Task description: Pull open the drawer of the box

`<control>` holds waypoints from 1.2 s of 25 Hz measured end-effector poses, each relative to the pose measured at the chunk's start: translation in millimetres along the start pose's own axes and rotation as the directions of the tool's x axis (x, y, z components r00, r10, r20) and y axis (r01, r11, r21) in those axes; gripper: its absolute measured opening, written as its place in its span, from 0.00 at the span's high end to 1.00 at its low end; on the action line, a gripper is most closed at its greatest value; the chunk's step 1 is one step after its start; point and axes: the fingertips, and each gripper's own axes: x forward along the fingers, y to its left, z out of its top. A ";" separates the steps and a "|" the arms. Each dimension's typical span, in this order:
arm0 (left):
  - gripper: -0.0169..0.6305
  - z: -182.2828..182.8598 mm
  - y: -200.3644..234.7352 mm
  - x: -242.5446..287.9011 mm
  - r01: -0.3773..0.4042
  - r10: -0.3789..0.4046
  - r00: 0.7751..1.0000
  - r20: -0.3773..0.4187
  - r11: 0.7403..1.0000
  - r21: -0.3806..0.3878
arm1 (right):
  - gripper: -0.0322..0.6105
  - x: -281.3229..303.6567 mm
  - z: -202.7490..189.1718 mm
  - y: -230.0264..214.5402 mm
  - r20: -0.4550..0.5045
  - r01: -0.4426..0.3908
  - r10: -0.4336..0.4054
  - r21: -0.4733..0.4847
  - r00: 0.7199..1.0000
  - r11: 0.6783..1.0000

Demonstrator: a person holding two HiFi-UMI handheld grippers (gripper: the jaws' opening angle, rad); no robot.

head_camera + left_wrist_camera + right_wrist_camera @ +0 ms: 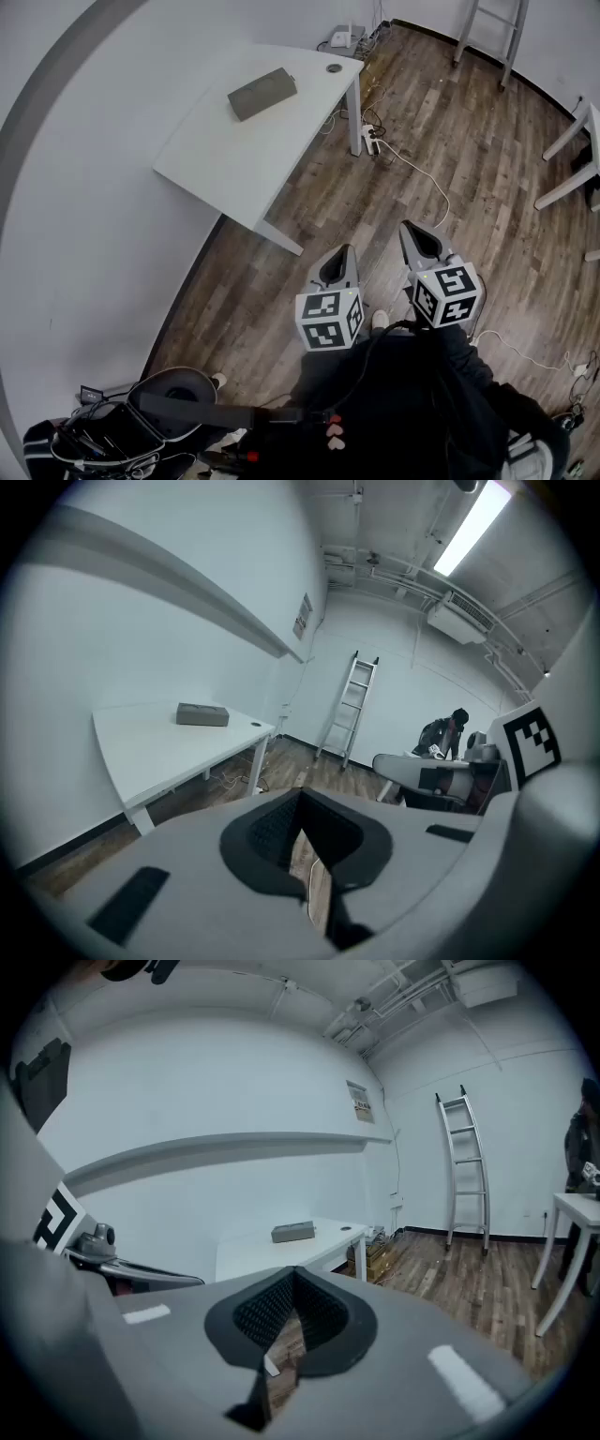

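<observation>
Box: the grey box lies on the white table, towards its far end.
Left gripper: we hold it over the wooden floor, jaws pressed together, nothing between them.
Right gripper: just beside the left one, jaws also pressed together, empty.
Gap: both grippers are well apart from the table.

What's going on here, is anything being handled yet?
Nothing is being handled yet. A person stands on the wood floor holding the left gripper and right gripper out in front, both with jaws together and empty. The grey box sits untouched on the white table, well away from both grippers, so the drawer pull has not begun.
</observation>
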 end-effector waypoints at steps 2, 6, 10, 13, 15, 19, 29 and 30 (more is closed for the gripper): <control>0.98 -0.5 -1.1 2.0 0.002 -0.002 1.000 0.000 1.000 0.000 | 0.95 0.6 -0.2 -1.0 0.001 -0.001 0.001 -0.002 1.000 1.000; 0.98 -1.3 -3.4 6.2 -0.001 0.001 1.000 0.000 1.000 -0.003 | 0.95 1.9 -1.0 -4.6 -0.001 -0.008 0.008 -0.004 1.000 1.000; 0.98 -2.2 -12.0 10.8 -0.010 0.010 1.000 -0.007 1.000 -0.005 | 0.95 -0.2 0.5 -13.2 -0.004 -0.018 0.018 0.000 1.000 1.000; 0.98 -2.2 -17.6 15.8 -0.015 0.015 1.000 -0.009 1.000 -0.003 | 0.95 -0.4 2.1 -21.3 0.005 -0.023 0.023 0.011 1.000 1.000; 0.98 -3.0 -20.5 20.4 -0.019 0.019 1.000 -0.012 1.000 -0.004 | 0.95 -0.3 1.4 -27.0 0.008 -0.027 0.027 0.019 1.000 0.999; 0.98 -7.2 -30.2 30.5 -0.013 0.013 0.999 -0.031 1.000 -0.007 | 0.95 -3.7 -1.8 -38.0 0.000 -0.032 0.032 0.027 0.999 0.999; 0.98 -9.4 -48.2 78.8 0.032 -0.033 0.996 -0.081 0.999 -0.008 | 0.95 11.6 -4.8 -84.2 -0.013 -0.006 0.007 0.051 1.000 0.999; 0.98 -4.3 -46.9 87.6 0.037 -0.037 0.996 -0.079 0.999 -0.004 | 0.95 17.7 -2.0 -89.8 -0.010 -0.002 0.002 0.051 1.000 0.999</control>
